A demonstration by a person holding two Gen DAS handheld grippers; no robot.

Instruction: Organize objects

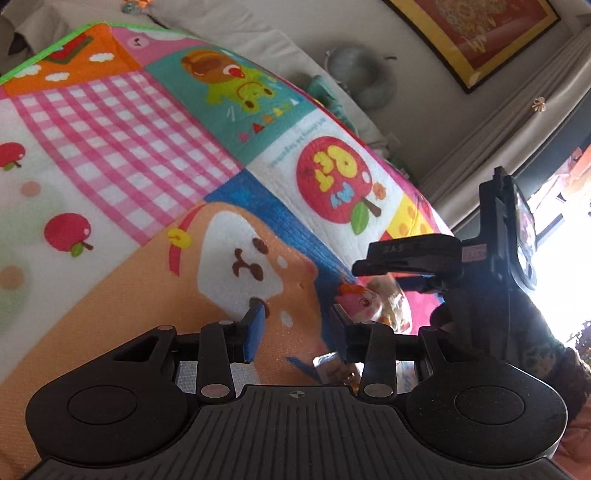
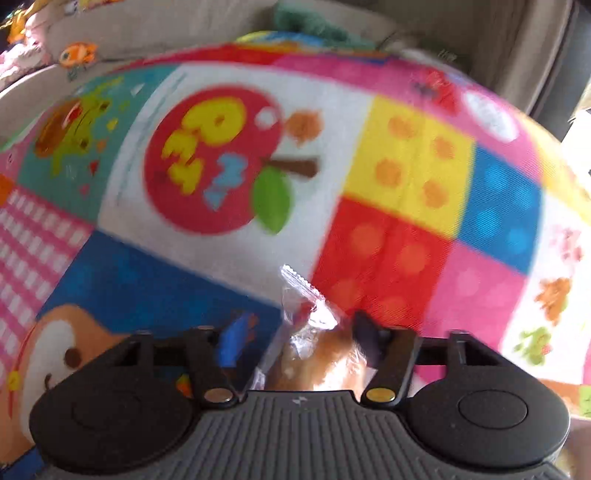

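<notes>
My left gripper (image 1: 297, 326) is open and empty above the colourful play mat (image 1: 155, 155). Just past its right finger lies a clear packet (image 1: 373, 302) with a pink cartoon figure and snacks inside. The other gripper's black body (image 1: 491, 266) hovers right over that packet. In the right wrist view my right gripper (image 2: 299, 339) has its jaws around a clear plastic packet (image 2: 314, 347) with an orange-brown item inside. The view is blurred, and the fingers stand apart beside the packet, so a firm grip is unclear.
The mat (image 2: 406, 166) is printed with an apple, a bear face and coloured squares. A beige sofa cushion edge (image 1: 258, 40) runs behind it with a grey neck pillow (image 1: 364, 72). A framed picture (image 1: 476, 33) hangs on the wall. A bright window (image 1: 565, 266) is at right.
</notes>
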